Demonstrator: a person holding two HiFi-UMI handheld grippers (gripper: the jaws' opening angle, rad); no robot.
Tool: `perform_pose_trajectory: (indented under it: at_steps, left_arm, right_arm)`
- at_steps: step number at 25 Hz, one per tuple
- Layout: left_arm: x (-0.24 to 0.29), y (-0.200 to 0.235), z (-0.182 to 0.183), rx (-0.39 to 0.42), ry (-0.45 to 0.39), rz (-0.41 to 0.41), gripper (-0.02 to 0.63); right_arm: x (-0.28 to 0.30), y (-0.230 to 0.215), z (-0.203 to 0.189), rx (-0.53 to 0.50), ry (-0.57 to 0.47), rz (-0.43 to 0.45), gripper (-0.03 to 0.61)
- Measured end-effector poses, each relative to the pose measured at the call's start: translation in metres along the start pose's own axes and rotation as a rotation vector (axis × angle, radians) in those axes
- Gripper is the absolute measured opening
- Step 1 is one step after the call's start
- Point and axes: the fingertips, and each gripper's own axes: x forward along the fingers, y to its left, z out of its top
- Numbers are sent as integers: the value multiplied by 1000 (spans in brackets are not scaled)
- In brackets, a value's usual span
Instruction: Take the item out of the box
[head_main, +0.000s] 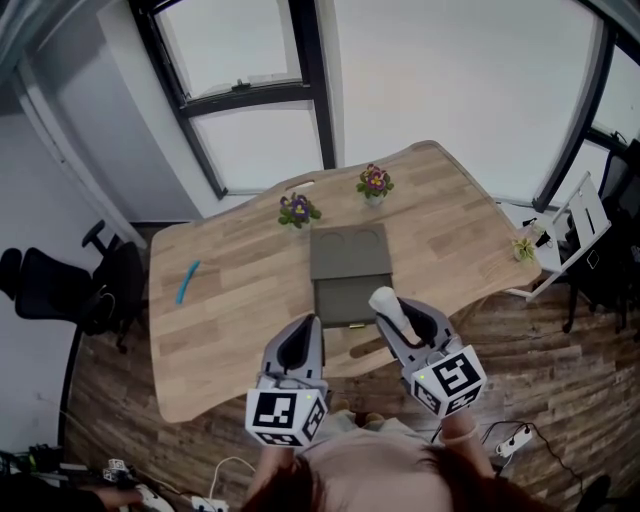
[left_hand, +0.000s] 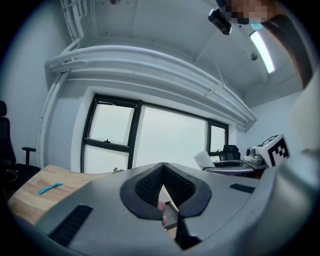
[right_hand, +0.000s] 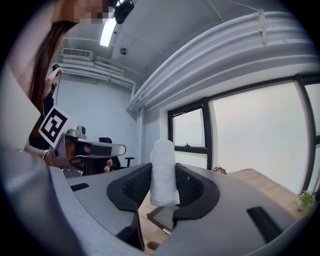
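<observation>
The left gripper (left_hand: 162, 167) and right gripper (right_hand: 164, 189) are held side by side, nearly level, at the table's (head_main: 220, 300) near edge. A white roll (right_hand: 163, 160) is pinched upright in the right one. The left one's jaws are closed on nothing.

An office, shown by a black swivel chair (head_main: 55, 285), wooden table (head_main: 240, 290), tall windows (head_main: 250, 150) and floor power strip (head_main: 510, 438)

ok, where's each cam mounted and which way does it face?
Head view: on the person's head, looking steeply down at the table and open box; left claw, right claw, torso show.
Left gripper view: on the left claw, facing the windows; claw shut, empty.
Right gripper view: on the right claw, facing the windows; claw grips a white roll.
Shared: each gripper view sees the other claw's marker cube.
</observation>
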Motion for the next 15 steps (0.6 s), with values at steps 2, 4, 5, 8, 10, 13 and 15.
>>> perform_pose_trajectory:
  at_steps: [2, 4, 5, 8, 10, 13, 15]
  left_arm:
    - [1, 0, -1, -6, 3, -6, -8]
    - [2, 0, -2, -15, 7, -12, -8]
    - [2, 0, -3, -17, 8, -14, -8]
    - [4, -1, -5, -23, 11, -20, -8]
    - [5, -1, -6, -29, 14, -26, -8]
    - [7, -1, -6, -36, 19, -33, -8]
    - [8, -1, -6, -36, 20, -37, -8]
  right_arm:
    - [-1, -1, -1, 2, 8, -8, 135]
    - [-2, -3, -2, -1, 20, -21, 135]
    - [-3, -4, -3, -4, 25, -27, 135]
    - [-5, -7, -3, -4, 24, -40, 135]
    - [-6, -9, -2, 5, 22, -47, 135]
    - [-7, -12, -3, 7, 21, -56, 135]
    - [-8, -13, -4, 10, 16, -63, 135]
